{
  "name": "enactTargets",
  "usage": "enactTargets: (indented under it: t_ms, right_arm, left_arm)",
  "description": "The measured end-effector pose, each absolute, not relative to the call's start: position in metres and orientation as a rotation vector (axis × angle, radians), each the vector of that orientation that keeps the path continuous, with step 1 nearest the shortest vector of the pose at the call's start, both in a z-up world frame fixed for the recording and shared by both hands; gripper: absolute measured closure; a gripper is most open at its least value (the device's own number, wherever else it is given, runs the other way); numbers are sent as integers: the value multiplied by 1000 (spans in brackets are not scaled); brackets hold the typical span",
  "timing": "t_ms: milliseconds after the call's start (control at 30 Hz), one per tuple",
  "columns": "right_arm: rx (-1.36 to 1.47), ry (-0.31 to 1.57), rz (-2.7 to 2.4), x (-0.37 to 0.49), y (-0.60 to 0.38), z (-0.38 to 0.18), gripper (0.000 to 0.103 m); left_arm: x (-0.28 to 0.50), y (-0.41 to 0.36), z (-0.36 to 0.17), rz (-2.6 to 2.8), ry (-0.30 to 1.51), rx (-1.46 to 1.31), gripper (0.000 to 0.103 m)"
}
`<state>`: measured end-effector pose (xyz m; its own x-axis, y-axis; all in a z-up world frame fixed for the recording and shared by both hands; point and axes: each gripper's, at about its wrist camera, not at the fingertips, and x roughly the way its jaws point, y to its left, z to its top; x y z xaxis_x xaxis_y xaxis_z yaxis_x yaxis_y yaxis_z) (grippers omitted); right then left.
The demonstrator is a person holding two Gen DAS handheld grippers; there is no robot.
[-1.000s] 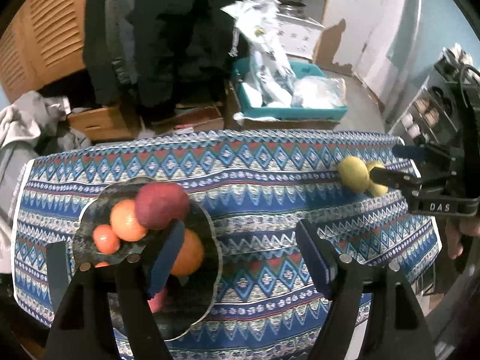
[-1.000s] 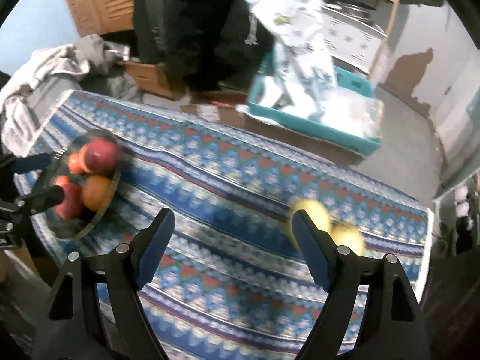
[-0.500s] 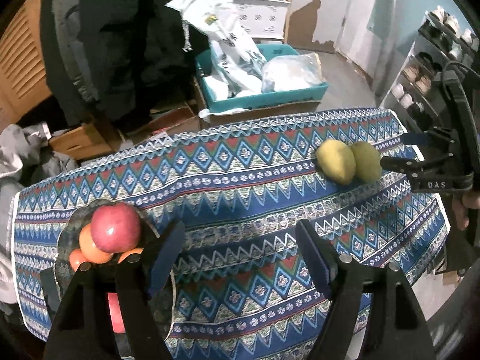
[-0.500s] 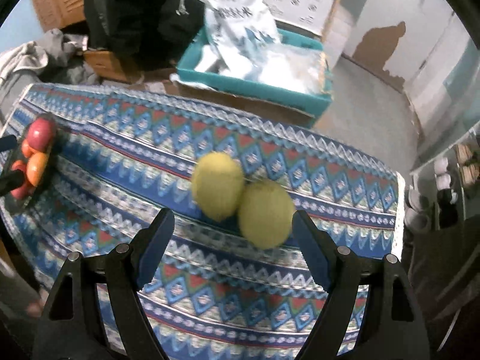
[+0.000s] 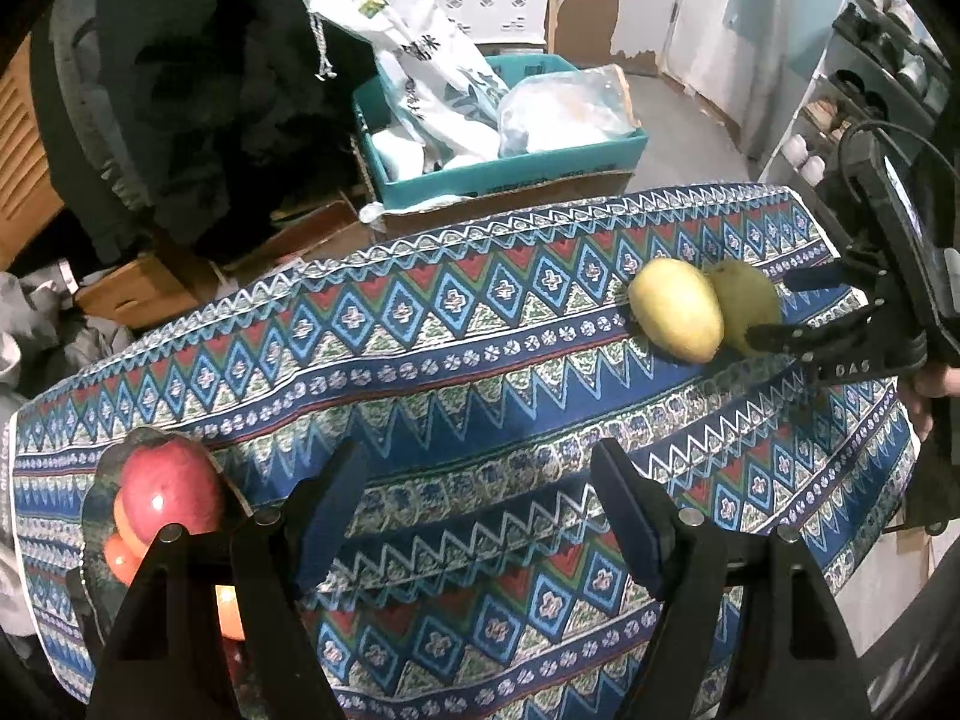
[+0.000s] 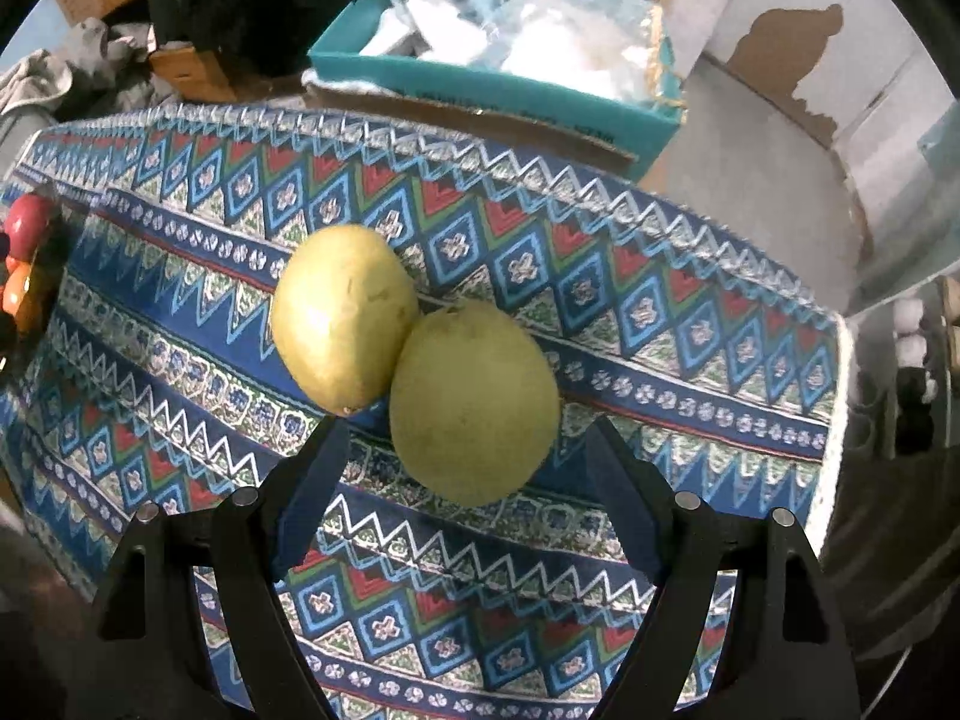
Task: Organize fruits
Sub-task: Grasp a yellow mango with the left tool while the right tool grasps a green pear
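Fruits: two touching pears [image 6: 474, 402] lie on the bench [image 6: 660, 312]; right claw [image 6: 462, 480] and left claw [image 5: 480, 504] both released.

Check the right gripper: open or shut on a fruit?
Open. The right gripper has its fingers spread either side of the nearer green fruit, not touching it.

— What differs from a second ago?
— The right gripper [image 6: 462, 474] now sits close before the two yellow-green round fruits [image 6: 474, 402], jaws wide.
— And the left gripper [image 5: 480, 516]?
— The dark plate of red and orange fruit [image 5: 162, 498] has slid to its lower left.
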<state>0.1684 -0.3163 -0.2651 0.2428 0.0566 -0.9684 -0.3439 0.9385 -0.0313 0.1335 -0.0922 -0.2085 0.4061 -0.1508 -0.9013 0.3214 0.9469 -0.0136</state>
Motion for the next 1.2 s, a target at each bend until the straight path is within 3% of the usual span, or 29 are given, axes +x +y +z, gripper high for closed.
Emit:
enactTargets:
  t_ms: [667,1200]
  right_arm:
    - [-219,1317,347,184,-323,-306,30]
    - [-124,1234,208,174,-368,-289,34]
  left_arm:
    - [162,-147,-231,-360,1167,143,25]
    - [186,-186,-243,-402,1217,16,21]
